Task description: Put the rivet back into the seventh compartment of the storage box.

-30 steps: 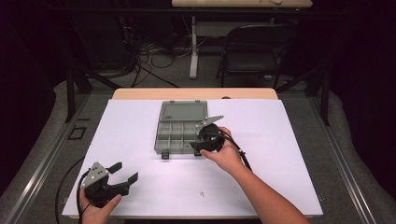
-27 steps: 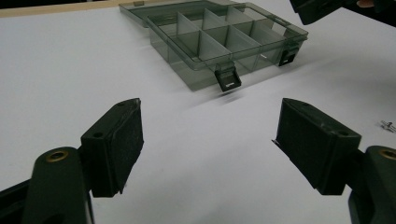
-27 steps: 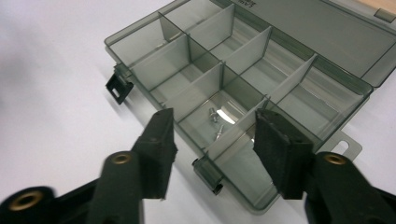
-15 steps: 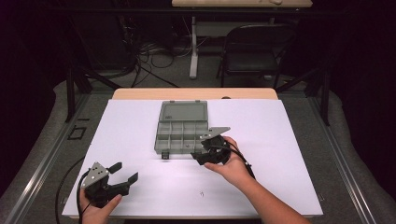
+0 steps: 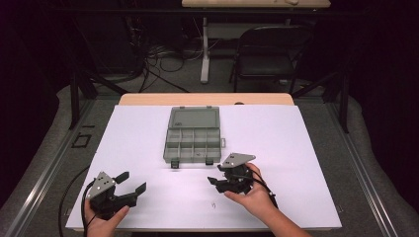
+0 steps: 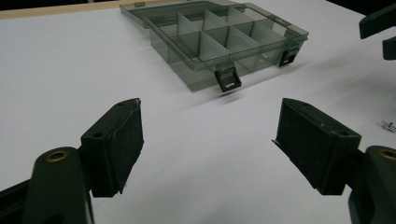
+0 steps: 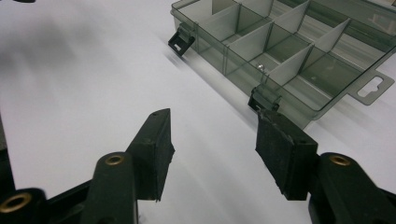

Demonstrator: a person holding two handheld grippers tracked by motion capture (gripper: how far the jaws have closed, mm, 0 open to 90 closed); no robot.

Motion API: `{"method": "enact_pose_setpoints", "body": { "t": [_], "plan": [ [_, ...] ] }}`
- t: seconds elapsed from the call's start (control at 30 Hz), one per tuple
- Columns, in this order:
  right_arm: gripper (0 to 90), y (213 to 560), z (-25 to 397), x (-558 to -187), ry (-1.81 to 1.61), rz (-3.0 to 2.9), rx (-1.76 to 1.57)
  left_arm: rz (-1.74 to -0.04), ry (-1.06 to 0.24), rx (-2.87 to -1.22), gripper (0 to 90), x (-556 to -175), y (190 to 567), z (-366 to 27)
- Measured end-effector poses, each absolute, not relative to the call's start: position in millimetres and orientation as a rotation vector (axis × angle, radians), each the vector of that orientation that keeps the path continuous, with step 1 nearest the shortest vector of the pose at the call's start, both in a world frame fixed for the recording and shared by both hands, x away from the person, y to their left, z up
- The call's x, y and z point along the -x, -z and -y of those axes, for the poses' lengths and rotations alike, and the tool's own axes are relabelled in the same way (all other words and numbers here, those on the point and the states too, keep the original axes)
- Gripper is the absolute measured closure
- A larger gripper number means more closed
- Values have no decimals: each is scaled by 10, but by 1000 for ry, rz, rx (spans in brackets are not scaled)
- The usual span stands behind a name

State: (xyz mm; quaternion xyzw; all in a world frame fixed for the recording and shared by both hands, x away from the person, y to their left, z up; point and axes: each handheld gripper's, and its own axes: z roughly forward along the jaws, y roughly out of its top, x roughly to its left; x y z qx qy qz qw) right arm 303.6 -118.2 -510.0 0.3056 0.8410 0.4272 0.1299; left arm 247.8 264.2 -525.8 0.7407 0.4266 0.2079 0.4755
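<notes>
Right gripper [image 5: 213, 180] drawn back from organiser box [image 5: 193, 139] toward table's [image 5: 316, 148] near edge, jaws apart, empty. Left gripper [image 5: 131, 180] unmoved at near-left corner, also agape.

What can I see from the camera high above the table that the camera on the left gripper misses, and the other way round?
The high view alone takes in the person's hands, the whole white table, both grippers, the left gripper and the right gripper, plus a chair and cables on the floor behind. The left gripper view alone gives a close look along its own wide-open jaws and a small metal piece lying on the table at its right edge. Both share the open compartment box with its two dark latches and its lid folded back.
</notes>
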Motion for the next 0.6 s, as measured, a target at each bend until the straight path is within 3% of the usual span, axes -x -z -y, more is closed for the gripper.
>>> {"method": "enact_pose_setpoints", "body": {
  "t": [0.23, 0.4, 0.6],
  "plan": [
    [536, 5200, 1231, -2898, -1256, -2450, -880, -1048, -505, -1806, 230, -2474, 5259, -2641],
    [645, 5329, 1245, -2801, -1270, -2497, -896, -1044, -506, -1809, 230, -2478, 5260, -2641],
    [686, 5394, 1223, -2744, -1278, -2526, -886, -1044, -506, -1809, 230, -2477, 5259, -2642]
  ]
}}
